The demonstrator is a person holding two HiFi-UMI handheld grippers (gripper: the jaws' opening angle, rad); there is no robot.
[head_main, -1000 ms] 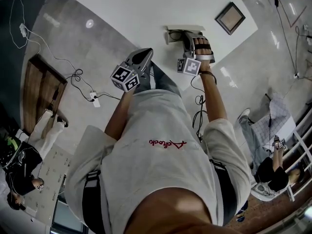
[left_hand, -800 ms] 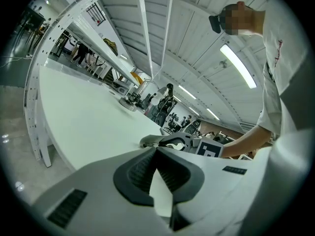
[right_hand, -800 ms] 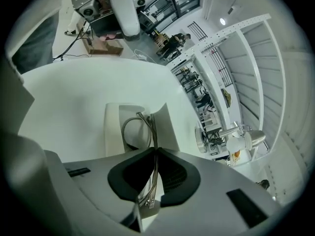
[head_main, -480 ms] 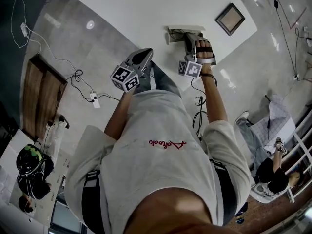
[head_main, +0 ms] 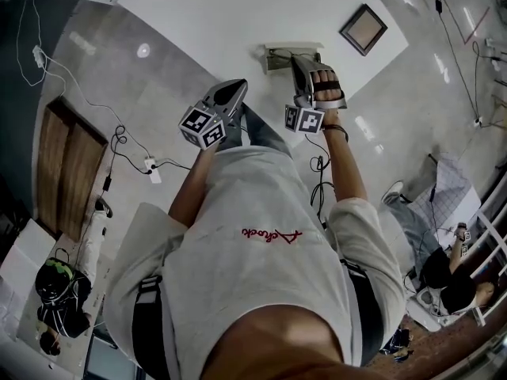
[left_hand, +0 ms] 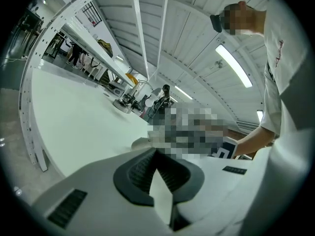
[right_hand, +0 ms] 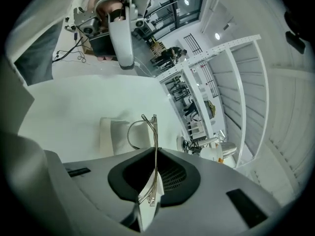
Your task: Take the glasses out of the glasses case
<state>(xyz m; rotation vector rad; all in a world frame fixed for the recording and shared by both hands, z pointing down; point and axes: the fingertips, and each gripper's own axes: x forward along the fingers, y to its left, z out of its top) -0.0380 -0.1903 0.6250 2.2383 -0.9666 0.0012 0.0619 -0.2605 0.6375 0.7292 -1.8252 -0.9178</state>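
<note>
Thin metal-framed glasses [right_hand: 153,141] stand edge-on between the pads of my right gripper [right_hand: 155,154], which is shut on one end of the frame and holds them above the table. Just beyond them the open white glasses case [right_hand: 115,135] lies on the white table [head_main: 222,22]. In the head view the right gripper [head_main: 299,60] hovers at the case [head_main: 277,54]. My left gripper [head_main: 236,85] hangs off the table's near edge, shut and holding nothing. From the left gripper view [left_hand: 156,154] part of the case [left_hand: 140,142] shows ahead.
A dark-framed picture [head_main: 364,28] lies on the table to the right of the case. Cables and a power strip [head_main: 150,165] trail over the floor at the left. People sit on the floor at lower left and lower right.
The right gripper has risen from the case with the glasses held in it. The left gripper has stayed where it was.
</note>
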